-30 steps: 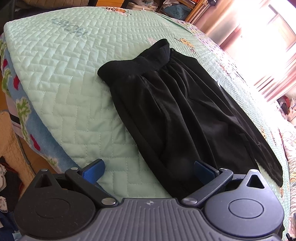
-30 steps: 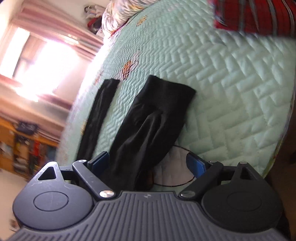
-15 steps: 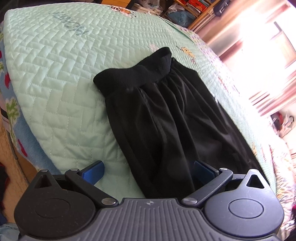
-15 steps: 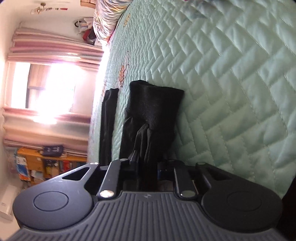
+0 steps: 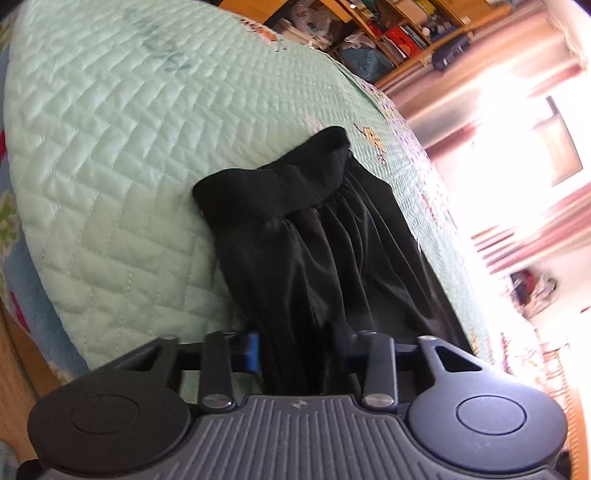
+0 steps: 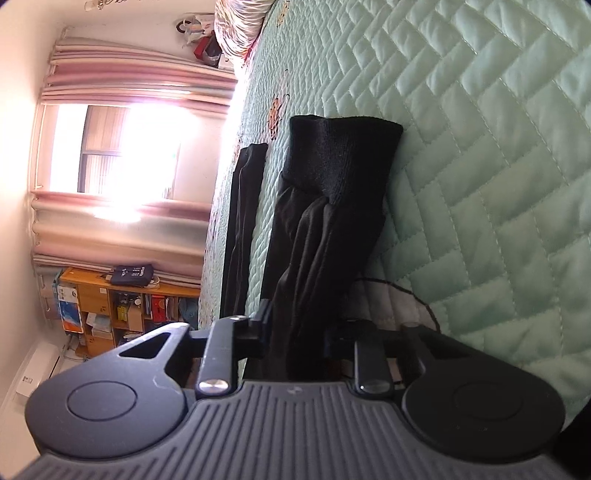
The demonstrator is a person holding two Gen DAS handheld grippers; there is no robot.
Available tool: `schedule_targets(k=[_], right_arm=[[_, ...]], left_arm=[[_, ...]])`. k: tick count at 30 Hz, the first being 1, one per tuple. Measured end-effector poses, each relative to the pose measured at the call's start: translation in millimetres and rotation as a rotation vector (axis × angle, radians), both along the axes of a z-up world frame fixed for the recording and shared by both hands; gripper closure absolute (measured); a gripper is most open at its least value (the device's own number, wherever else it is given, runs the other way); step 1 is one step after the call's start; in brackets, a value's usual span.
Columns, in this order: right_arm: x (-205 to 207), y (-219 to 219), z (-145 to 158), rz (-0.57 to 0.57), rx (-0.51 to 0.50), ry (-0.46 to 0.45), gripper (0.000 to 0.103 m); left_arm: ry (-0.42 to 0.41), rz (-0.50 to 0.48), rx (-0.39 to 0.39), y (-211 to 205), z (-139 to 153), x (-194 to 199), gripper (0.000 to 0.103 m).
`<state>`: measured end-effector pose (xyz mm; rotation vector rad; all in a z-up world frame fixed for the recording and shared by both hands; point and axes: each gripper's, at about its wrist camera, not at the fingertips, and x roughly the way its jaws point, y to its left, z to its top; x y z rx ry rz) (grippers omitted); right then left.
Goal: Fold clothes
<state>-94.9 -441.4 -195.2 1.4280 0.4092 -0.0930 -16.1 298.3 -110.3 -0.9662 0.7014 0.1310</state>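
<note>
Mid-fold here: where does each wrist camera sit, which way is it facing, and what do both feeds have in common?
Left wrist: behind the left gripper, facing along the black trousers toward their waistband and the shelves; jaws shut on cloth.
Right wrist: behind the right gripper, facing a cuff, the window at left; jaws shut on cloth.
Shared: trousers and green quilt.

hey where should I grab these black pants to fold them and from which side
Grip the pants at the gathered fabric below the ribbed waistband, coming in low along the quilt from the bed's edge. The cloth bunches into folds there, giving the fingers something to pinch. Both the left tool and right tool already clamp it.
</note>
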Motion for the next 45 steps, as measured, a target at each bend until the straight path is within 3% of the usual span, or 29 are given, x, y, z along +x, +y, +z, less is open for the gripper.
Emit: schedule_targets(k=[1,2,4,8,13,17,21,24,30,38,45], right_arm=[[-0.8,-0.6,0.0,-0.006,0.000,0.002,0.086],[-2.0,-0.2,1.2,-0.009,-0.004,-0.001,0.092],[-2.8,1.1,5.5,-0.009,-0.027,-0.006,0.094],[-4.3,-0.4,19.6,-0.006,-0.067,-0.013,0.095],[-3.9,-8.7,51.4,-0.013,-0.099,-0.068,0.099],[2.1,-14.2,60.0,-0.005,-0.130,-0.078,0.099],[-2.1,-8.8,28.2,-0.013,-0.080,0.004,0.099],[-10.3,-4.0,15.7,-0.020,-0.064,0.016,0.096],[-3.0,-9.8,50.8,-0.031,-0.120,-0.061,0.099],[48.1,-16.3,85.0,-0.023,-0.056,-0.039,0.099],[135.0,-32.5,125.5,-0.023,-0.034,0.005,0.099]], left_arm=[[-0.006,0.004,-0.017,1.5,-1.9,-0.6,0.091],[-0.015,0.009,-0.020,1.2,-2.0,-1.9,0.091],[-0.033,0.019,-0.009,-1.0,-0.7,-5.3,0.096],[-0.079,0.037,0.024,-8.8,10.8,-11.4,0.098],[-0.202,0.029,0.074,-11.7,53.9,-16.1,0.098],[-0.126,0.017,0.066,-6.6,44.1,-8.8,0.098],[-0.044,0.023,-0.014,-1.0,7.0,-13.5,0.097],[-0.075,0.046,-0.035,0.7,4.2,-19.9,0.097],[-0.178,0.002,0.046,-5.8,42.3,-5.5,0.097],[-0.259,0.015,0.055,-12.3,83.4,34.2,0.100],[-0.293,0.034,0.073,-12.6,121.8,103.0,0.100]])
